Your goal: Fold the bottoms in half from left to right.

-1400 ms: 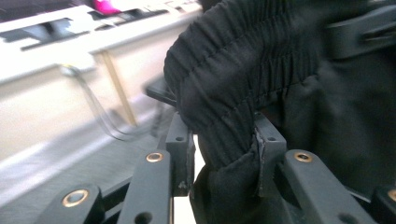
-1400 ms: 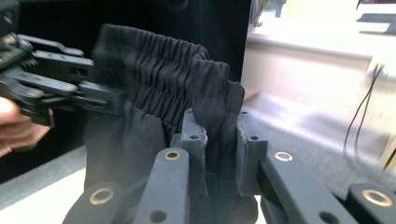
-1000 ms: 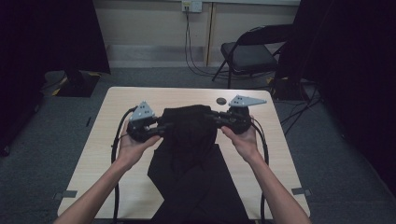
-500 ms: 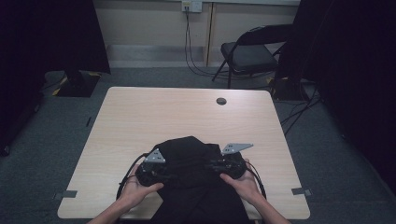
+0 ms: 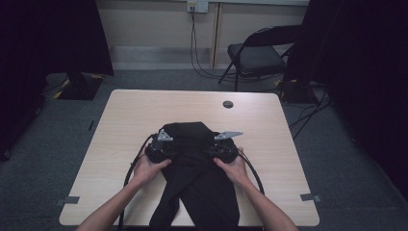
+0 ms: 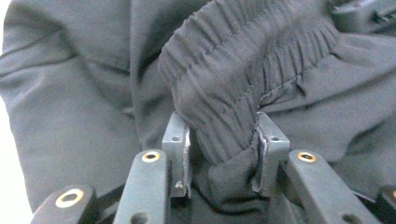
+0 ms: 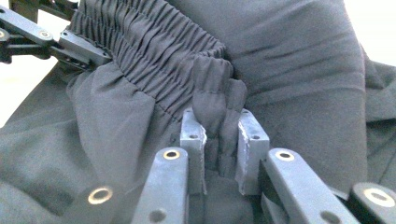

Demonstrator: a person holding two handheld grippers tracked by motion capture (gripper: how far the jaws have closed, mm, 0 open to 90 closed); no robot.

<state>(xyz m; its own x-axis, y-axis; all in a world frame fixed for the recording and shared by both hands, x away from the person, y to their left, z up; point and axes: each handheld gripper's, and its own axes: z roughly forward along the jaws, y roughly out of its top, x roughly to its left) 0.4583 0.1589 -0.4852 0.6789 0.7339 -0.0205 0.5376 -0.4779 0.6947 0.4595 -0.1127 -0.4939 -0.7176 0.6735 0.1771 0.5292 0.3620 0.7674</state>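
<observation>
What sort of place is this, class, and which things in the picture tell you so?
Probably a plain workroom or studio set up for recording, not a home. A bare wooden table stands on grey carpet, a folding chair sits by the wall, and dark curtains hang at the sides.

The black trousers (image 5: 197, 183) run off the high view's bottom edge past the table's (image 5: 130, 120) near side, legs' ends unseen; fabric buries each tongs' pad tips.
</observation>
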